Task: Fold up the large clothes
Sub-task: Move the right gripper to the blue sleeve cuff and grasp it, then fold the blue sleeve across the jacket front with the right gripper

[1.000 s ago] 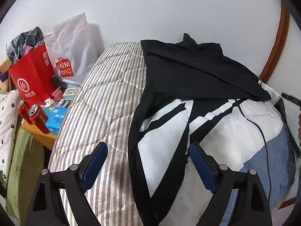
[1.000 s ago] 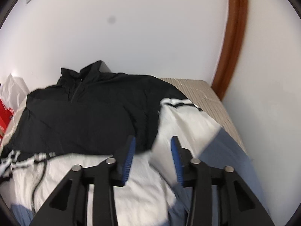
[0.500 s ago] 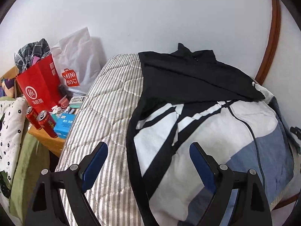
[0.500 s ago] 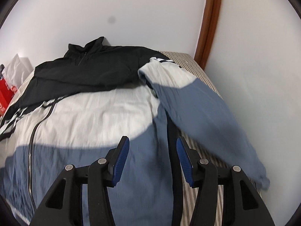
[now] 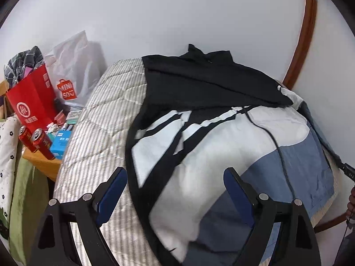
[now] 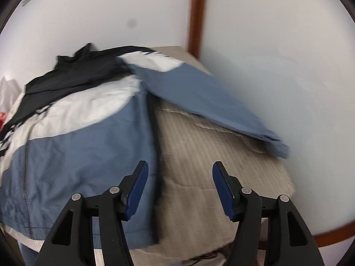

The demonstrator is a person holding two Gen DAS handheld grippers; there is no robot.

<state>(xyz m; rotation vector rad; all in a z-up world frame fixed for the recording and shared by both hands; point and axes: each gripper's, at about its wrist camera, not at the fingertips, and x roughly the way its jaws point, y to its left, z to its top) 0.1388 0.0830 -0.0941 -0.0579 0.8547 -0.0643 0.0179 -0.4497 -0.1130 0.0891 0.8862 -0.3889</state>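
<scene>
A large black, white and blue zip jacket (image 5: 233, 146) lies spread front-up on the striped bed (image 5: 99, 119). Its left sleeve is folded over the chest. In the right wrist view the jacket body (image 6: 73, 137) lies left and its right sleeve (image 6: 199, 97) stretches out flat toward the wall. My left gripper (image 5: 175, 190) is open and empty above the jacket's lower left. My right gripper (image 6: 178, 184) is open and empty above the bed beside the jacket's right side seam.
A bedside table (image 5: 42, 161) at left carries a red bag (image 5: 31, 102), a white Miniso bag (image 5: 73, 71), two red cans (image 5: 37, 141) and a blue box. White walls with brown trim (image 6: 197, 15) close the bed's far and right sides.
My right gripper let go of the right sleeve, opened wider and drew back toward the bed's near edge. The sleeve now lies stretched out flat. My left gripper drew back slightly.
</scene>
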